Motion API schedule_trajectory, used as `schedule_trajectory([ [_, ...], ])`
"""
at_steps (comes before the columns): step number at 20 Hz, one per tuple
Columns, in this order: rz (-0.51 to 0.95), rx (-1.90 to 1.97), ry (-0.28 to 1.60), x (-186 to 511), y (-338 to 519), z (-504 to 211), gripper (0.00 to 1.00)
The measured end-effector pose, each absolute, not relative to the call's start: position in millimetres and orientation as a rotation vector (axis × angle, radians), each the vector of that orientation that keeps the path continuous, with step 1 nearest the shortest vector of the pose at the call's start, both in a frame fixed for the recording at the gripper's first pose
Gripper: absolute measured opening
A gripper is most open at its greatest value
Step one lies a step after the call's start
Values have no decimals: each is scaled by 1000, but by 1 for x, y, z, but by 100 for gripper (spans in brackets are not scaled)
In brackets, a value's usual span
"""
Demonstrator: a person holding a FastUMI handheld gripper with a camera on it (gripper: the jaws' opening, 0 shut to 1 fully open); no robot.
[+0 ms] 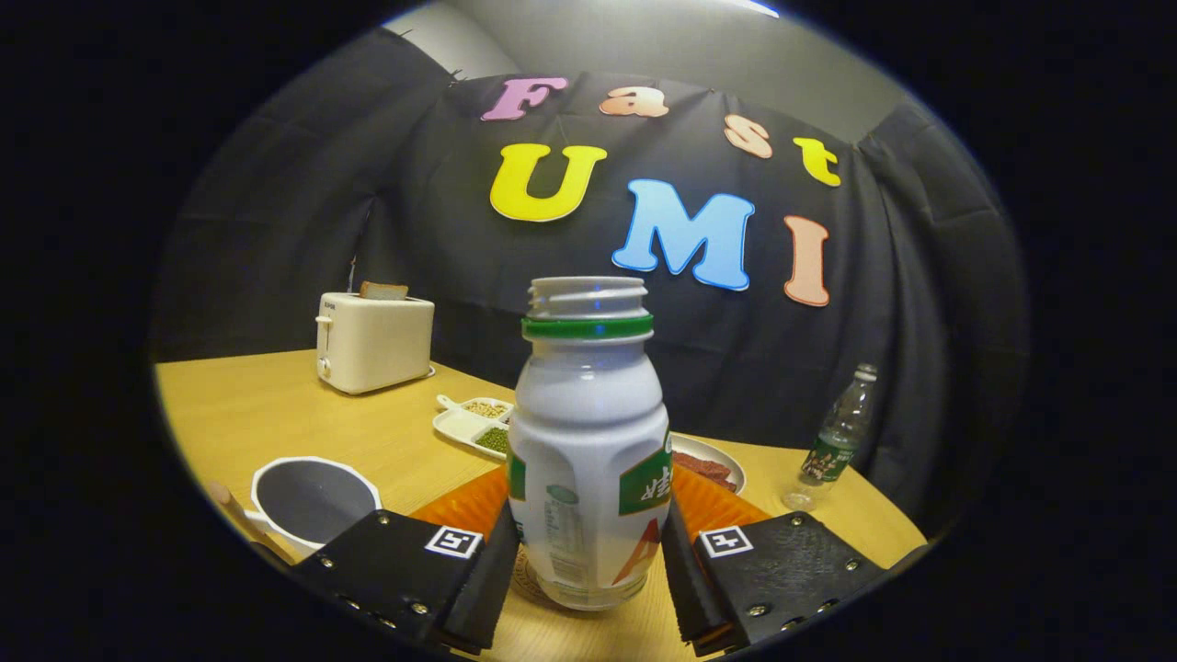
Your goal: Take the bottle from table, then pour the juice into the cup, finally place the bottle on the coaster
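Bottle (588, 441) stands upright between the two fingers of the gripper (588, 575), cap off, neck open, green ring under the threads. Both fingers (492, 575) press on its lower body, one each side: a closed grip low down. Probable reason: holding low keeps the neck clear for pouring.

Base looks to be on or barely above a round woven coaster (526, 581), part hidden under it; cannot tell if there is contact. Whether juice has been poured cannot be read from here; the white wall hides the level.

Cup (310, 501), white with a dark inside, sits just beyond the left finger, near the table (248, 414) edge. It looks empty from this angle.

Orange mat (469, 506) lies just behind the bottle. Beyond it: a plate (722, 464) with something red, a divided dish (474, 423) of beans, a toaster (372, 342) with bread, well apart. A clear water bottle (835, 439) stands off to the right.

Open room: bare wood between cup and toaster. Judgement: a tilt toward the cup has space; mind the near edge.
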State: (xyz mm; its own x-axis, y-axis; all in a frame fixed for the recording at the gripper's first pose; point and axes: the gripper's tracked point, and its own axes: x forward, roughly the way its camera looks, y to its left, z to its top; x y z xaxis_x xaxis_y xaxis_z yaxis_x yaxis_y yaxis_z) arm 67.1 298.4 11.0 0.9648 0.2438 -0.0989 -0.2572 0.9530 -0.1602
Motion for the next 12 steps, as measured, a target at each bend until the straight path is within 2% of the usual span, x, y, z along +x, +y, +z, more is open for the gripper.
schedule_trajectory([
  [5, 281, -55, 158, 84, 298, -11, 71],
  [12, 280, -2, 162, 96, 294, -15, 71],
])
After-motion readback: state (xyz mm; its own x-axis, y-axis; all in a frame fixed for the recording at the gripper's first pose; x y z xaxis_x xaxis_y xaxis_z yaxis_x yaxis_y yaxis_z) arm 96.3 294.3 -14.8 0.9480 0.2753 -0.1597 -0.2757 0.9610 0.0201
